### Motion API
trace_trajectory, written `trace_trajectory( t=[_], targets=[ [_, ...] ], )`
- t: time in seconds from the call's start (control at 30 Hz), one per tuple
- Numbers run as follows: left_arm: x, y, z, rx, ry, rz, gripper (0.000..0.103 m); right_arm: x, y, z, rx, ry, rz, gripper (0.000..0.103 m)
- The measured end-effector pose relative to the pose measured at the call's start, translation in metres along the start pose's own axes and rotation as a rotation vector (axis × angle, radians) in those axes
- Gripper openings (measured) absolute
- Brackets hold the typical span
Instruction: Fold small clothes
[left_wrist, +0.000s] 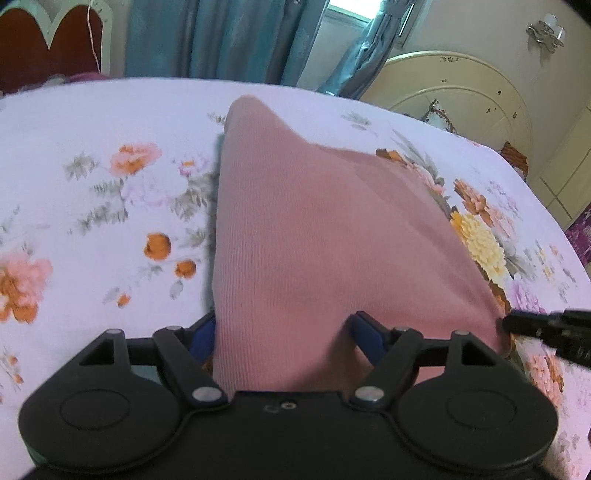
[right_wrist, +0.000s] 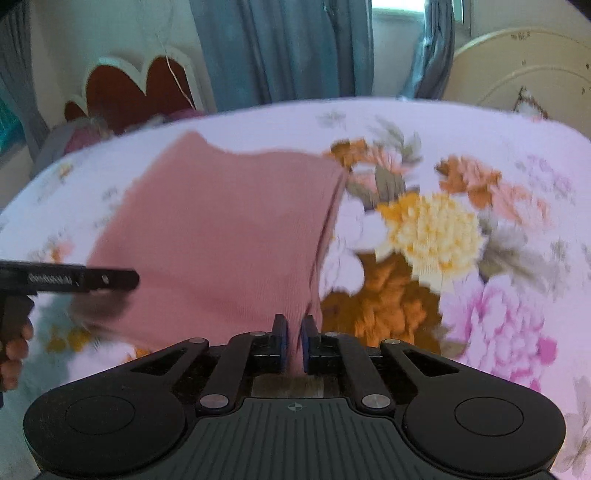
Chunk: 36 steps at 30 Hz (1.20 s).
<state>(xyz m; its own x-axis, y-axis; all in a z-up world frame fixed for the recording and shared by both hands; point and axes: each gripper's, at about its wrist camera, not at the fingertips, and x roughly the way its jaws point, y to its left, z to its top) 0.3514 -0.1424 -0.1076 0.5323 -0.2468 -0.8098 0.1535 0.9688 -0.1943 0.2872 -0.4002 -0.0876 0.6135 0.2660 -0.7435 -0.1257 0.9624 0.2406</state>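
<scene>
The right gripper was seen with its blue-padded fingers drawn narrow, a fold of the pink ribbed knit garment pinched between them. The left gripper was seen with its jaws set wide apart, the garment's near edge draped across and between the blue pads; whether the cloth was actually clamped there could not be told.

From the right wrist view, the left gripper was shown side-on at the garment's left edge, and a line of white lettering was carried on its black body, too blurred to be read with certainty. Fingertips of the person's left hand were visible below it. From the left wrist view, the right gripper was seen touching the garment's right corner.

The garment was raised at its near edge and spread away over a white bedsheet printed with orange, yellow and pink flowers. Beyond the bed, teal curtains, a red headboard with a scalloped white frame and a cream round-topped panel were shown. No other writing was legible.
</scene>
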Motion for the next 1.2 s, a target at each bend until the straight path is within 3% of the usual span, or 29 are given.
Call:
trace_trajectory(
  t=[0.17, 0.2, 0.23, 0.27, 0.3, 0.57, 0.63, 0.77, 0.83, 0.9, 1.0, 1.03, 1.13, 1.2],
  targets=[
    [-0.006, 0.000, 0.015, -0.002, -0.013, 0.005, 0.076, 0.010, -0.011, 0.026, 0.098, -0.033, 0.025, 0.012],
    [-0.008, 0.002, 0.019, -0.006, -0.024, 0.005, 0.076, 0.014, -0.015, 0.032, 0.124, -0.046, 0.028, 0.024],
    [-0.011, 0.003, 0.023, -0.006, -0.043, 0.002, 0.076, 0.016, -0.018, 0.036, 0.144, -0.057, 0.030, 0.048],
    [-0.014, 0.004, 0.028, -0.004, -0.060, 0.001, 0.078, 0.021, -0.021, 0.042, 0.167, -0.075, 0.030, 0.056],
    [-0.016, 0.004, 0.032, -0.002, -0.070, 0.000, 0.079, 0.024, -0.024, 0.046, 0.177, -0.086, 0.033, 0.057],
    [0.016, 0.021, 0.069, -0.042, -0.089, 0.004, 0.078, 0.077, -0.028, 0.077, 0.196, -0.073, 0.003, 0.056],
    [0.027, 0.028, 0.077, -0.067, -0.094, -0.005, 0.077, 0.093, -0.031, 0.084, 0.205, -0.056, -0.013, 0.045],
    [0.049, 0.033, 0.090, -0.096, -0.089, -0.046, 0.076, 0.116, -0.046, 0.090, 0.283, -0.043, -0.009, 0.038],
    [0.058, 0.034, 0.093, -0.101, -0.085, -0.057, 0.073, 0.124, -0.049, 0.092, 0.308, -0.036, 0.023, 0.006],
    [0.066, 0.035, 0.093, -0.113, -0.084, -0.053, 0.068, 0.123, -0.043, 0.094, 0.266, -0.055, 0.010, 0.006],
    [0.069, 0.039, 0.090, -0.140, -0.090, -0.066, 0.069, 0.119, -0.042, 0.088, 0.197, -0.097, -0.100, 0.006],
    [0.070, 0.037, 0.088, -0.128, -0.089, -0.071, 0.070, 0.126, -0.048, 0.082, 0.214, -0.063, -0.096, 0.006],
    [0.077, 0.038, 0.086, -0.119, -0.082, -0.049, 0.077, 0.123, -0.045, 0.084, 0.198, -0.080, -0.074, 0.006],
    [0.075, 0.041, 0.089, -0.151, -0.083, -0.055, 0.075, 0.113, -0.044, 0.090, 0.199, -0.122, -0.082, 0.006]
  ],
)
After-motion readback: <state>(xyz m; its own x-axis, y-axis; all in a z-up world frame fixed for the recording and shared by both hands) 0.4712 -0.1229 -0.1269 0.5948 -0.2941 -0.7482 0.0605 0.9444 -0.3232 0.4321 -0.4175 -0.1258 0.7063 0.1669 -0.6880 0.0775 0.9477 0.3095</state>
